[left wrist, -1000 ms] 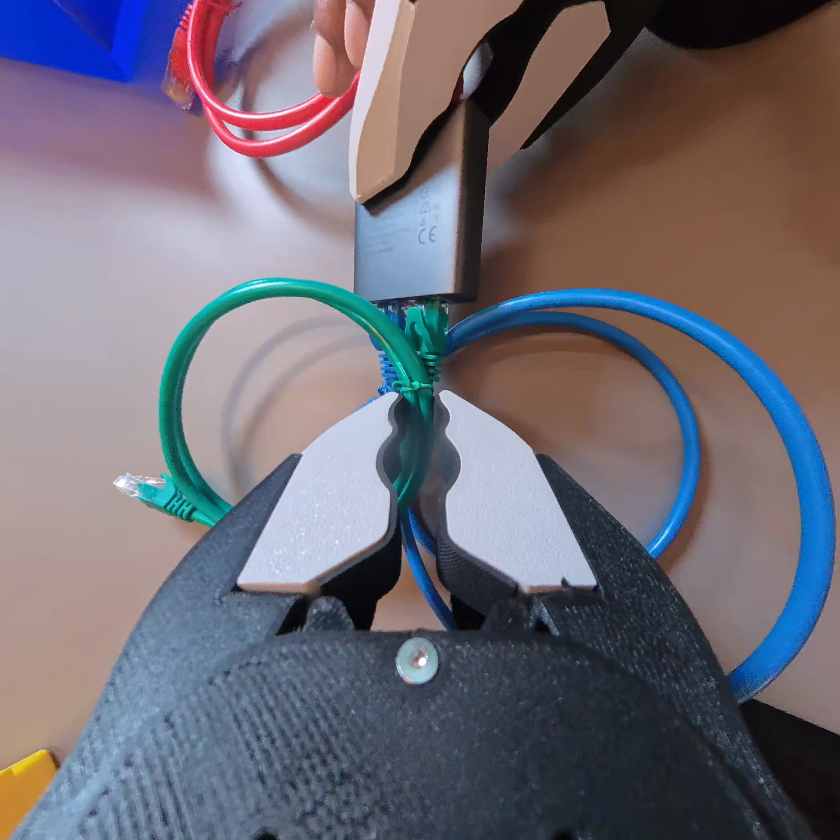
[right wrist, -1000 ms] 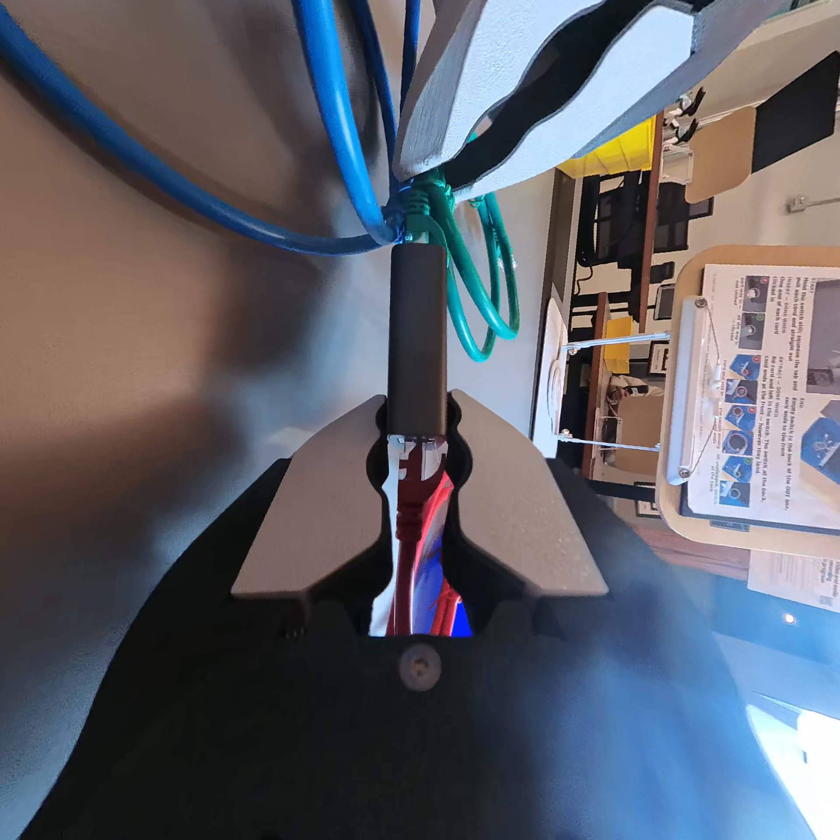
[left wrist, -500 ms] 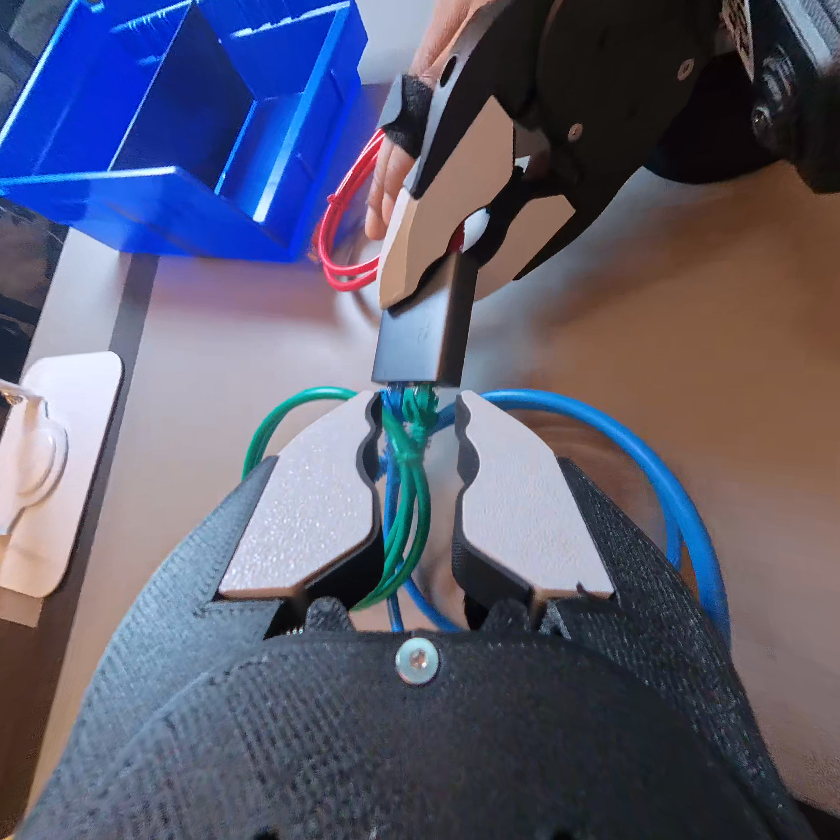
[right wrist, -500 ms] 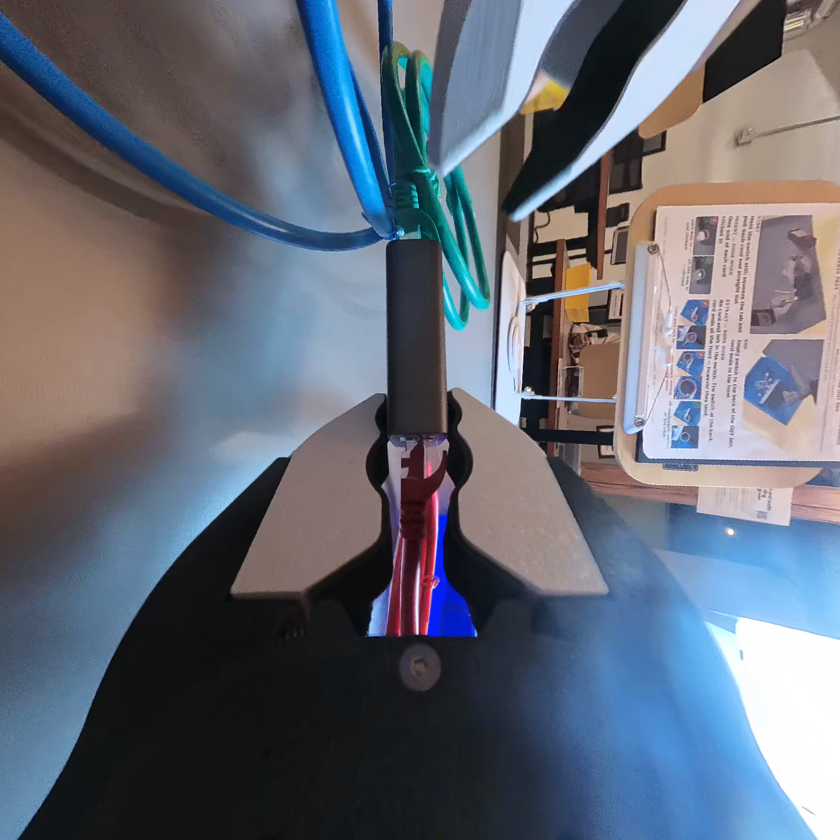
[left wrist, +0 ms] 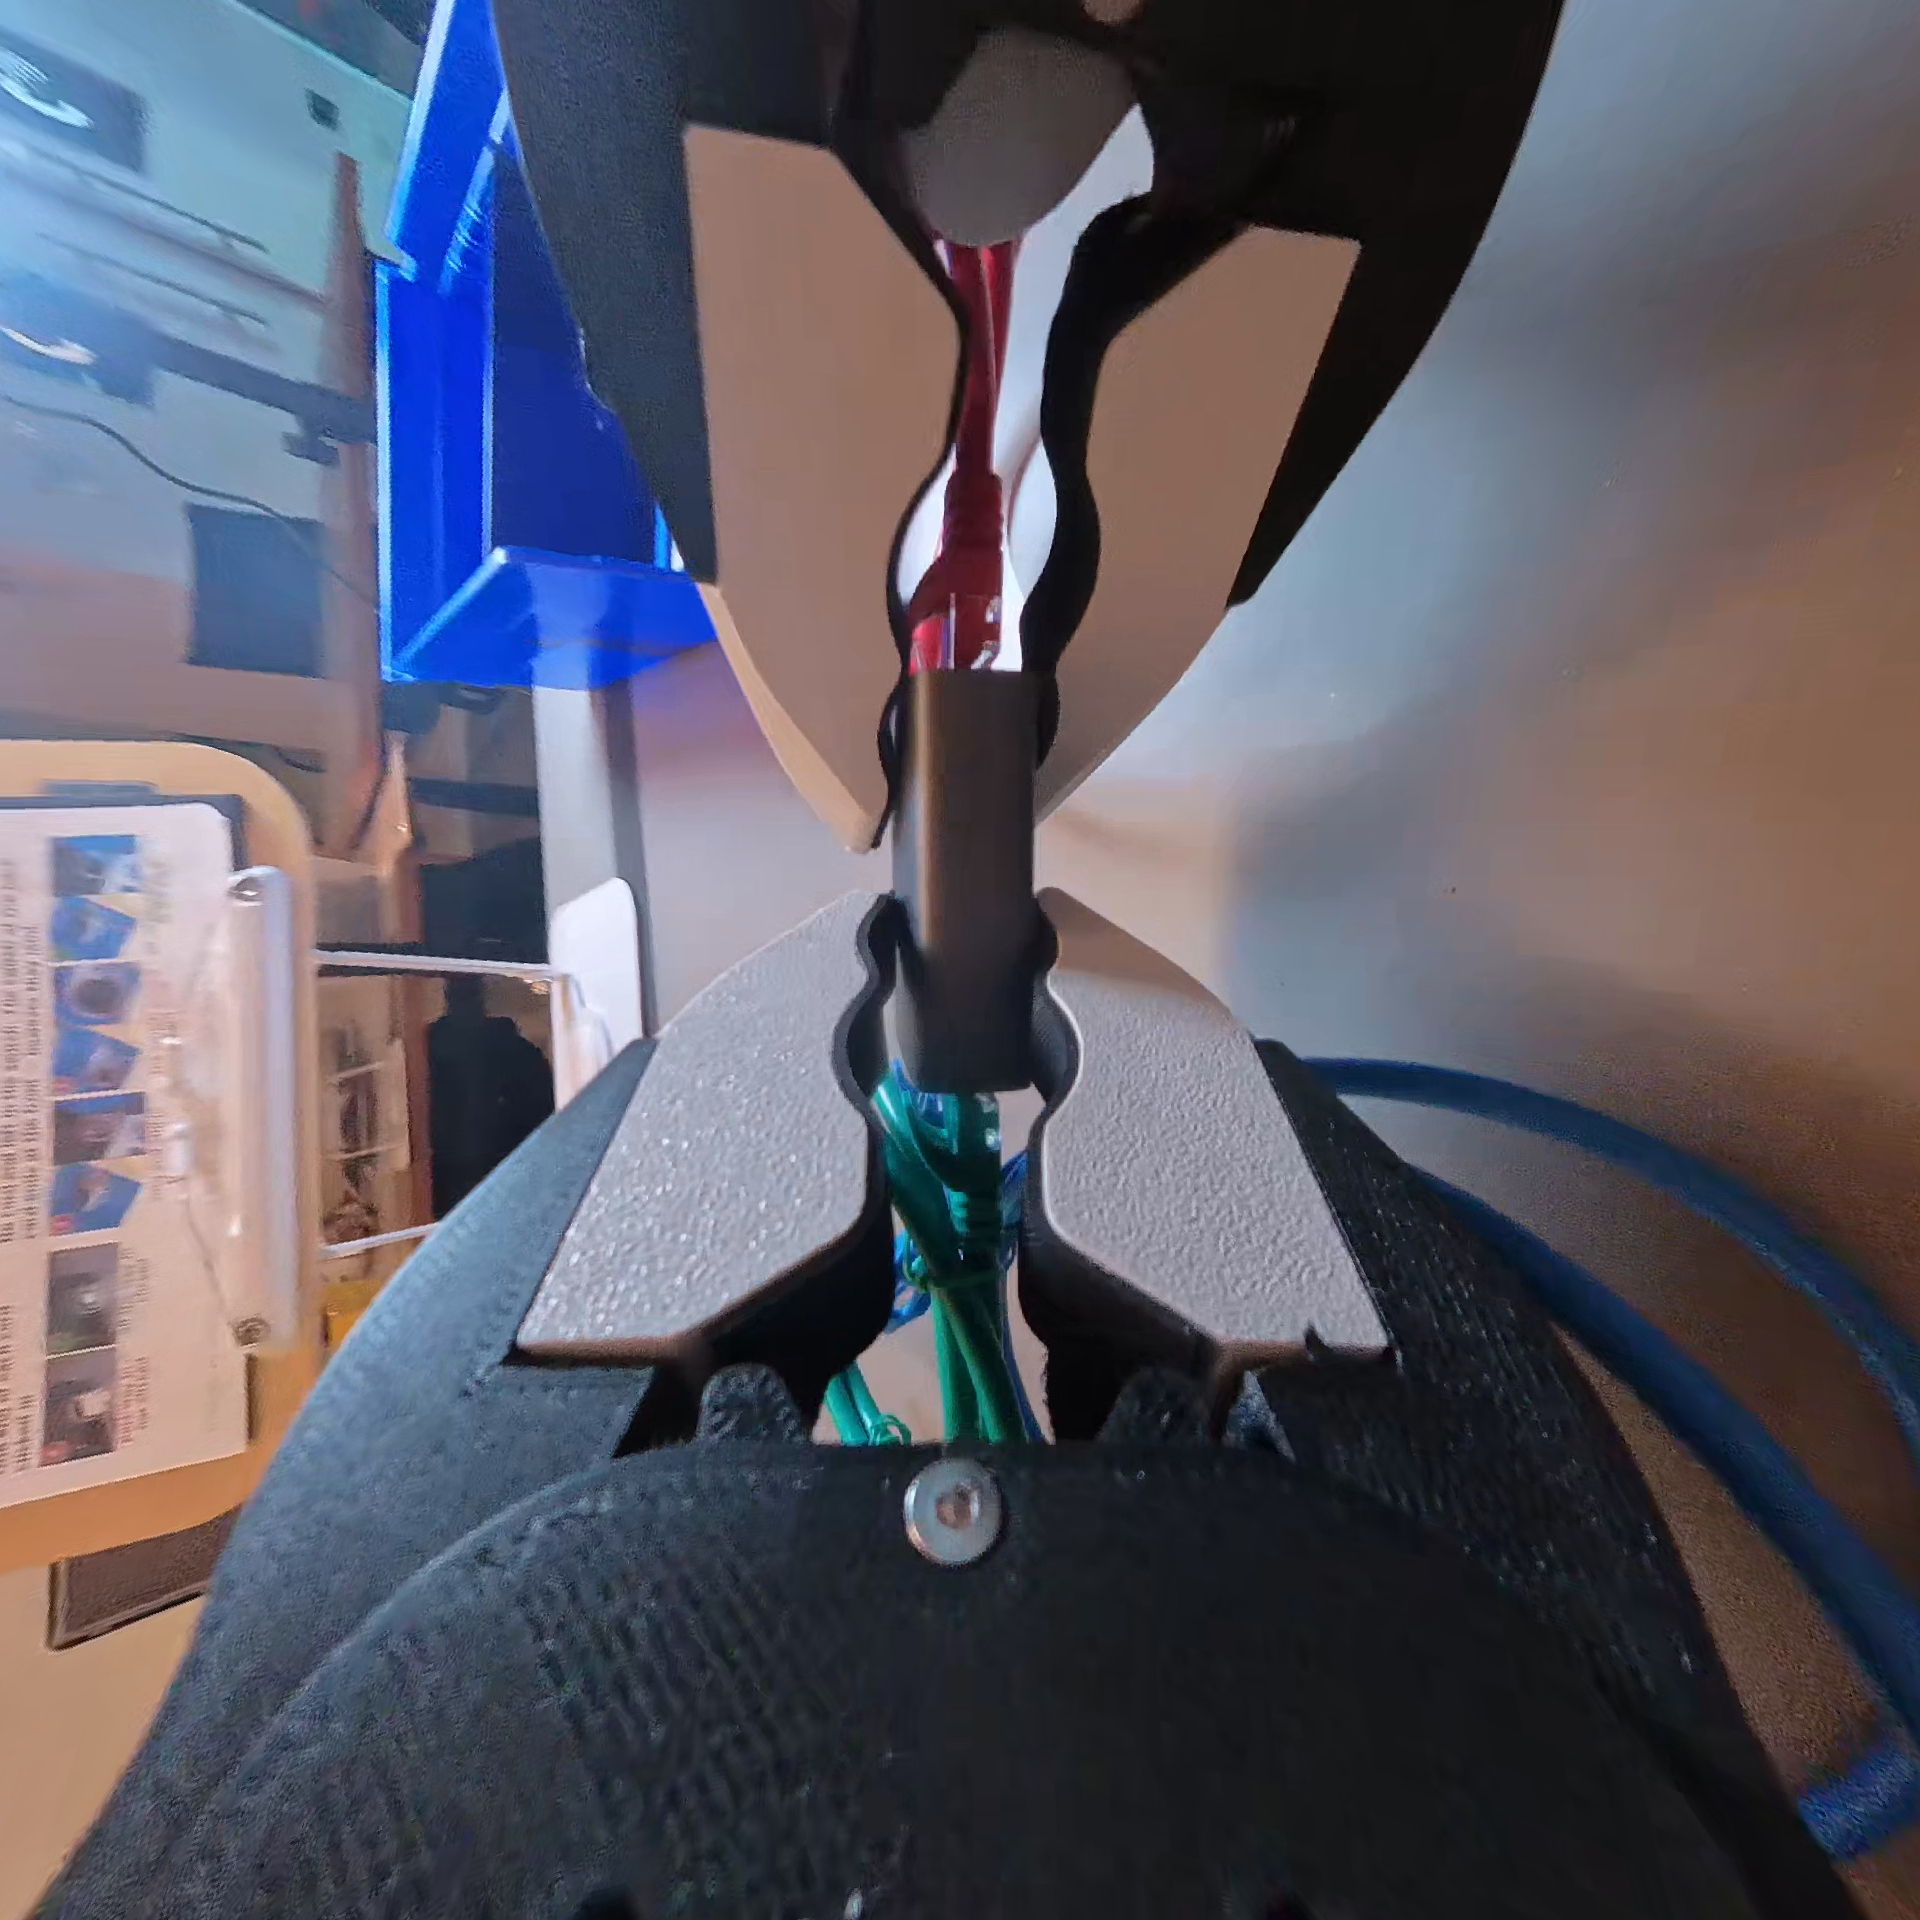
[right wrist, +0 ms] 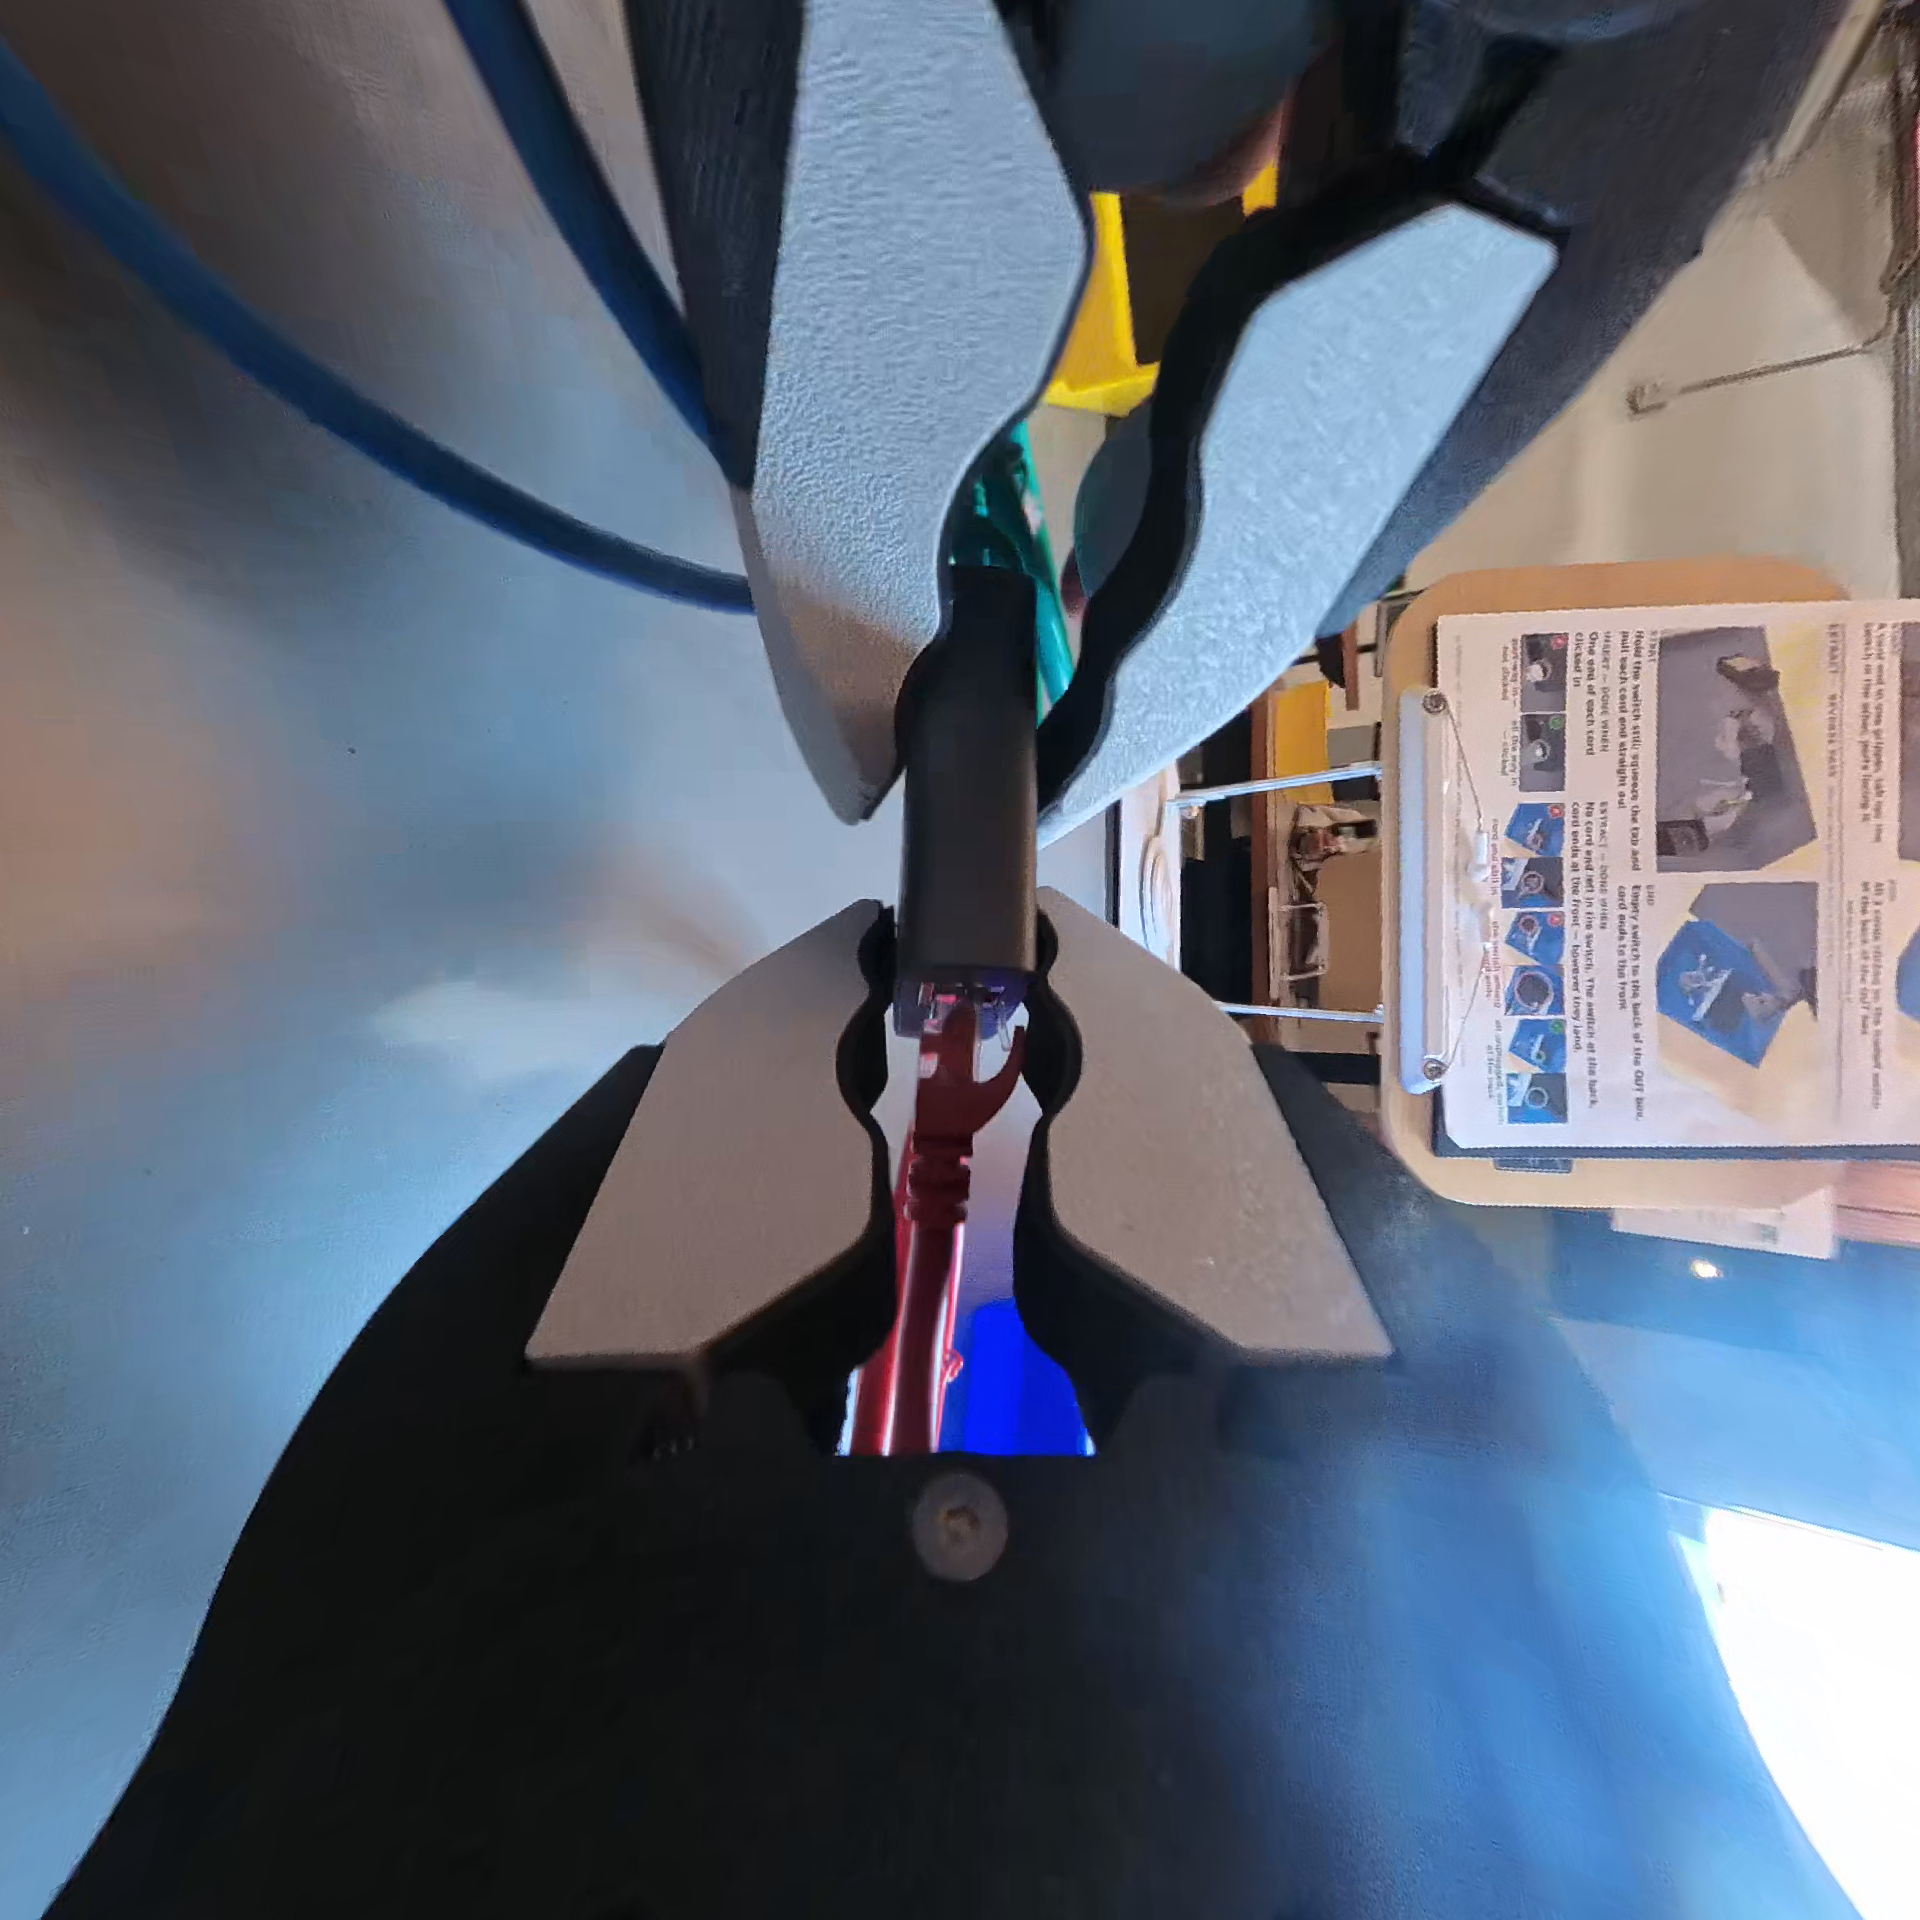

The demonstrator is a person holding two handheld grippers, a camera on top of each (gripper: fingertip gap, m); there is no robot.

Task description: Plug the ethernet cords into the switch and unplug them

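The left gripper (left wrist: 961, 997) is clamped on the near end of the dark switch (left wrist: 966, 883), with the green cord (left wrist: 951, 1216) and blue cord (left wrist: 1621, 1226) trailing back between and beside its fingers. The right gripper (right wrist: 961, 987) pinches the switch's opposite end, and the red cord (right wrist: 940, 1164) runs from that end back through its fingers.

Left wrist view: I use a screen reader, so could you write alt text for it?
The left gripper clamps the near end of a dark switch, held upright in the middle, while the right gripper grips its far end. A red cord enters the far end; a green cord hangs from the near end between the jaws.
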